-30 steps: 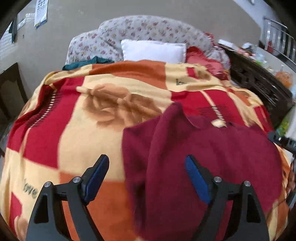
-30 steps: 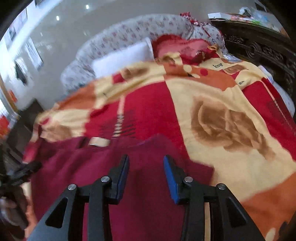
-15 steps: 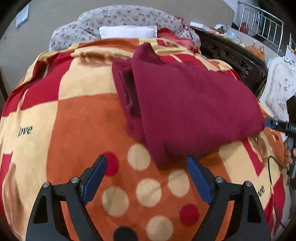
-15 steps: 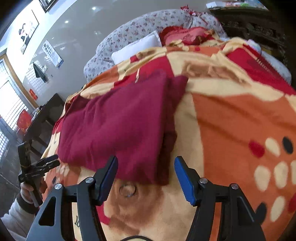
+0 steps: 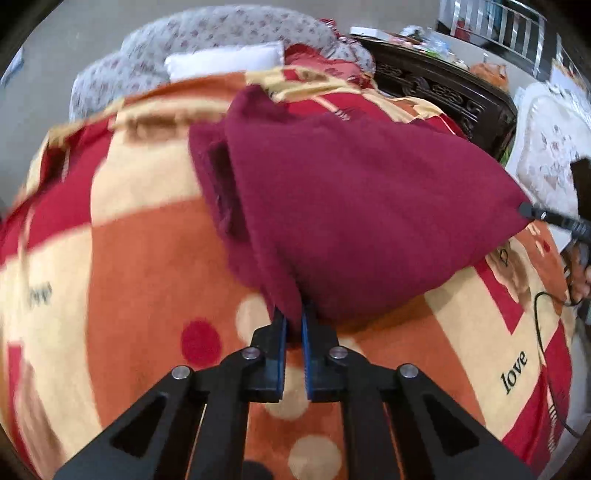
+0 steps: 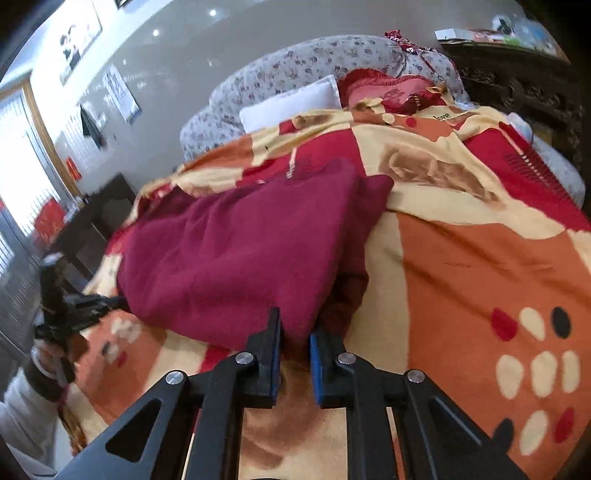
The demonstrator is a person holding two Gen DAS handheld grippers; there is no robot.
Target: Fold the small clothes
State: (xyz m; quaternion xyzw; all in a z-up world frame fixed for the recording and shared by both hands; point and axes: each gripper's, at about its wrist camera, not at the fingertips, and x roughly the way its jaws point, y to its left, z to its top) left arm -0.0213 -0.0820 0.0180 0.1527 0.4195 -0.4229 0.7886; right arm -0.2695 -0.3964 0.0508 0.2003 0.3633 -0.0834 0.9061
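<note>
A dark red fleece garment (image 5: 362,206) lies folded on a patterned orange, red and cream blanket (image 5: 129,266). My left gripper (image 5: 291,325) is shut on the garment's near left corner, with cloth pinched between the blue pads. In the right wrist view the same garment (image 6: 240,251) shows, and my right gripper (image 6: 295,336) is shut on its near right corner. The right gripper also shows at the far right of the left wrist view (image 5: 532,214), touching the garment's corner. The near edge is lifted a little off the blanket.
A white pillow (image 5: 225,62) and a floral bolster (image 5: 207,33) lie at the head of the bed. A dark carved wooden frame (image 5: 443,92) runs along the right side. A dark table (image 6: 92,218) stands left of the bed.
Both grippers were open half a second ago, in front of the garment's near edge. Both have now closed on its near corners. The garment has been pulled slightly nearer.
</note>
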